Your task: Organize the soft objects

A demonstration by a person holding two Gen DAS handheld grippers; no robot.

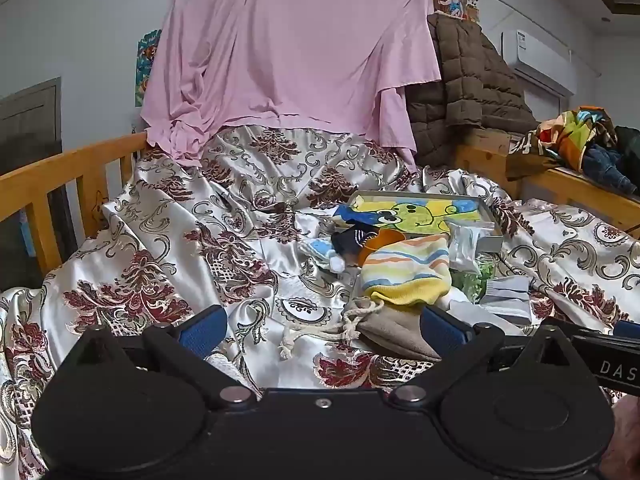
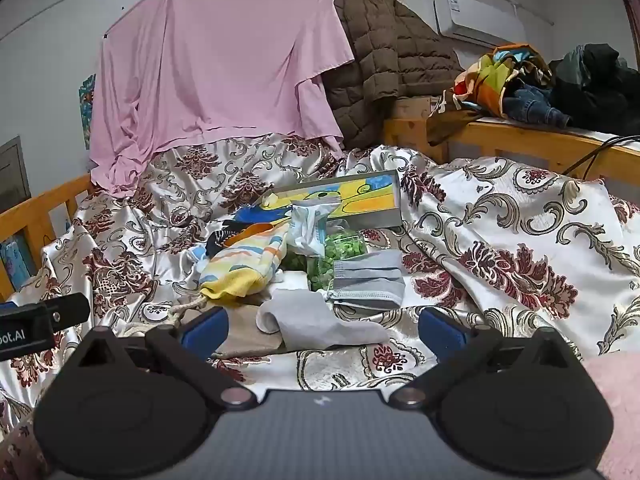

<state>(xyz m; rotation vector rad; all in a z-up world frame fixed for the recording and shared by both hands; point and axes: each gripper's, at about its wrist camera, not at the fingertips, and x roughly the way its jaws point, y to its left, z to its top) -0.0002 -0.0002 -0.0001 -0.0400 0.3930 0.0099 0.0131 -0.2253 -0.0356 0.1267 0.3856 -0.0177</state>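
Satin bedspread point(image 1: 224, 240) with a maroon and gold damask pattern covers a wooden-railed bed point(image 1: 60, 176); a pink sheet point(image 1: 280, 52) hangs at upper centre of both views, with a brown quilted jacket point(image 2: 392, 60) to its right. Soft objects lie heaped at centre right of the left wrist view: a striped knit hat point(image 1: 408, 272) in yellow, orange and blue, a beige drawstring pouch point(image 1: 396, 332) just below it, and a picture-lined shallow box point(image 1: 424, 212) behind. In the right wrist view, a grey sock point(image 2: 320, 322) lies at lower centre, a folded grey face mask point(image 2: 368, 280) just above it, a green-filled clear bag point(image 2: 332, 260) beside the hat. Left gripper point(image 1: 320, 328) and right gripper point(image 2: 322, 330) both stand fully apart, holding nothing, low in frame.
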